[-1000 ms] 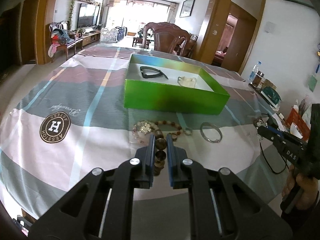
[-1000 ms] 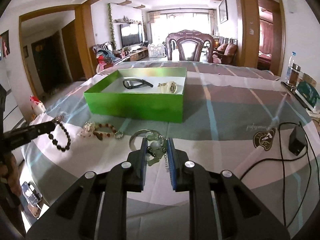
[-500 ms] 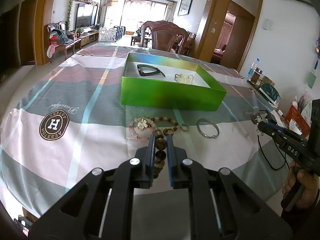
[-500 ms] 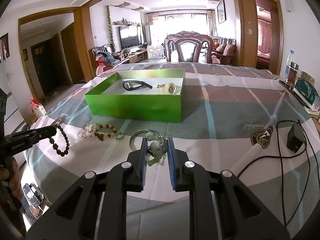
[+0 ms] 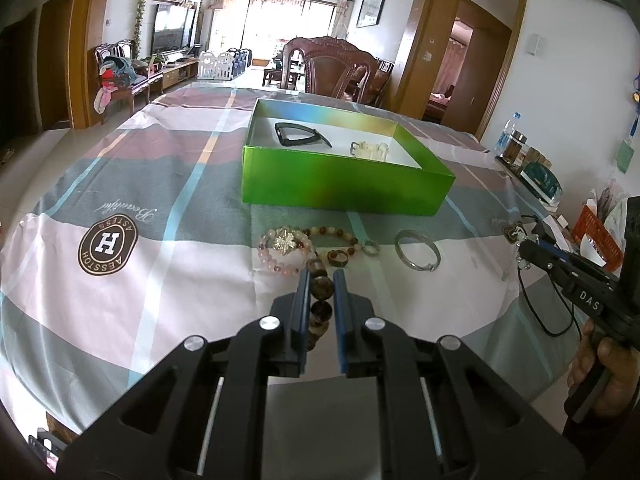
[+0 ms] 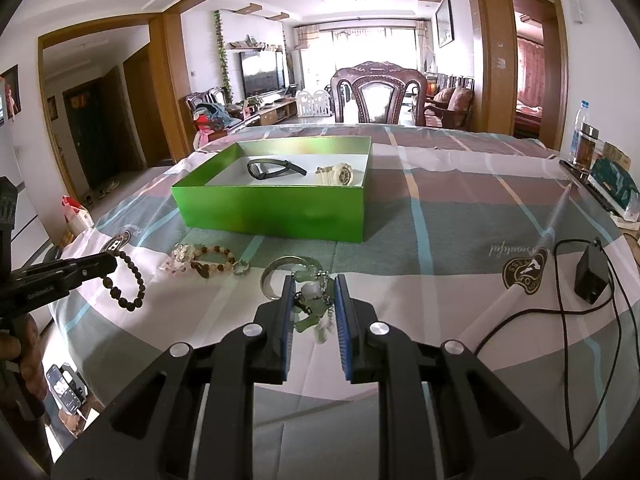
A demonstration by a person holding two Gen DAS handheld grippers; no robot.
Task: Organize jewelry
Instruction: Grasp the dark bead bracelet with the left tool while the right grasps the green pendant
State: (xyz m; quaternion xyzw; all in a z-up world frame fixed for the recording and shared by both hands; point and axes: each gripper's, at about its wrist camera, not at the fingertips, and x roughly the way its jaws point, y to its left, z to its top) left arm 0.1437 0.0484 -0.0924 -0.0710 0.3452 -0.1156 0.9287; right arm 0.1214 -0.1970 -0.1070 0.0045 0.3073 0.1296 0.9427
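Note:
In the left wrist view my left gripper (image 5: 320, 276) is shut on a dark brown bead bracelet (image 5: 321, 292), which hangs in a loop from its tip (image 6: 125, 280) in the right wrist view. My right gripper (image 6: 313, 280) is shut on a pale green jade pendant (image 6: 310, 302) with a chain. Both are held near the table's front edge. Beyond them stands the open green box (image 5: 348, 194) (image 6: 272, 210), holding a black band (image 5: 302, 134) and a white watch (image 5: 370, 150). In front of the box lie a pink bead bracelet (image 5: 280, 250), a brown bead bracelet (image 5: 340, 236) and a silver bangle (image 5: 417, 250) (image 6: 274, 272).
A checked cloth (image 5: 168, 184) covers the table. A black charger (image 6: 592, 276) with a looping cable lies at the right. Bottles and boxes (image 6: 600, 164) crowd the far right edge. A carved wooden chair (image 6: 378, 96) stands behind the table. A hand (image 5: 596, 364) holds the right gripper's handle.

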